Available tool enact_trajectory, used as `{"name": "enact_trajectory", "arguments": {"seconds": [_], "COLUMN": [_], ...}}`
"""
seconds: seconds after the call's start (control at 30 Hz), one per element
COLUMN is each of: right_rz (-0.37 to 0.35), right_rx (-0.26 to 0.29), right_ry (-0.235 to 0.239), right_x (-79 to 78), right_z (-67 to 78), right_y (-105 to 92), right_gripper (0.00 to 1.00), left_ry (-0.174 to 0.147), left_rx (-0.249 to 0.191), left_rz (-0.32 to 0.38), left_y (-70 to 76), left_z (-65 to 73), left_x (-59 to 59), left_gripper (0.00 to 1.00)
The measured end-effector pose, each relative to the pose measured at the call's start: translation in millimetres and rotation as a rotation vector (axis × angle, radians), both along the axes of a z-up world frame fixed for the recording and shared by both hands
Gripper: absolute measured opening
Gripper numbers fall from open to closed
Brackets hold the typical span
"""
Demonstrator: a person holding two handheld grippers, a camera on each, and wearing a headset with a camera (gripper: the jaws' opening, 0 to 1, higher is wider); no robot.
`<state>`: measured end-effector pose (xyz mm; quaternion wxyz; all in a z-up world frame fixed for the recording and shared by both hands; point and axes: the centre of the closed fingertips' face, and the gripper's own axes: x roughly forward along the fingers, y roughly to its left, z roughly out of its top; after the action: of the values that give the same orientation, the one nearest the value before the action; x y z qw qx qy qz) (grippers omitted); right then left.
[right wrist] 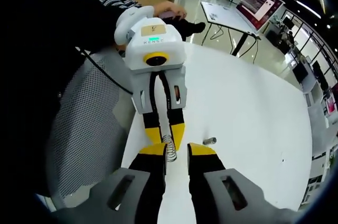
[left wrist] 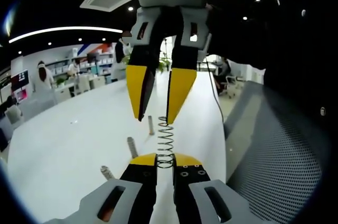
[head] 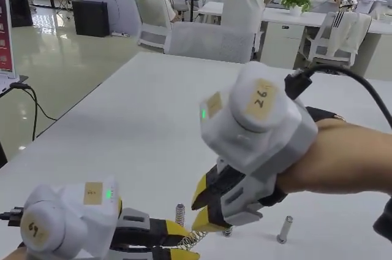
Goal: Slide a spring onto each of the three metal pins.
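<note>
White bench (head: 122, 125) takes up most of the head view. A grey mesh chair (head: 211, 42) sits at its far edge, w/ desks and people in the bkgd.

Right gripper (head: 197, 217), tagged 26, comes in from the right on a bare forearm, yellow jaws angled down-left toward the bench. Jaws are parted. In the right gripper view the right gripper (right wrist: 177, 150) shows a clear gap btwn the tips, and the coil lies against one tip's inner face, not pinched by both. In the left gripper view the right gripper (left wrist: 155, 114) hangs from the top, tips spread.

Left gripper (head: 182, 241), tagged 69, is at bottom left, jaws pointing right. In its own view the left gripper (left wrist: 165, 159) is clenched on the coil's near end. The right gripper view has the left gripper (right wrist: 166, 137) facing the camera.

Three pins stand on the bench near the jaws:
- Coiled pin (head: 179, 213), w/ a coil already on it, is just past the left jaws.
- Bare pin (head: 285, 229) is upright, off to the right of the right gripper.
- Third pin (head: 228, 231) is mostly hidden under the right gripper; can't tell if it carries a coil.

Spring (head: 191, 240) is loose, on no pin. It's held just above the bench and stretches from the left jaws toward the right ones. In the left gripper view the spring (left wrist: 166, 139) ends just beside one right tip.
</note>
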<state>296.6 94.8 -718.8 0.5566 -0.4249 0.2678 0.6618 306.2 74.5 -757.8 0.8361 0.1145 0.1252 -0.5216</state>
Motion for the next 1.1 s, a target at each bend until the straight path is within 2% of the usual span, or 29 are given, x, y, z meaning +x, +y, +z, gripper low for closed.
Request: {"name": "enact_trajectory", "arguments": {"seconds": [0.33,0.63,1.1], "right_rz": [0.000,-0.014,-0.004], "right_rx": [-0.030,-0.005,-0.012], "right_ry": [0.036,0.063,0.053], "right_x": [-5.6,-5.8,-10.1], "right_z": [-17.1,-17.7,-15.6], "right_y": [-3.1,0.4,9.4], "right_gripper": [0.15,0.09,0.08], "left_ry": [-0.018,-0.028,-0.026], "left_rx": [-0.015,-0.031,-0.023], "left_rz": [0.007,0.008,0.007], "left_y": [1.1,0.5,-0.2], "left_z": [6.7,11.8,10.0], "left_x": [0.5,0.0,-0.3], "left_gripper": [0.03,0.03,0.03]}}
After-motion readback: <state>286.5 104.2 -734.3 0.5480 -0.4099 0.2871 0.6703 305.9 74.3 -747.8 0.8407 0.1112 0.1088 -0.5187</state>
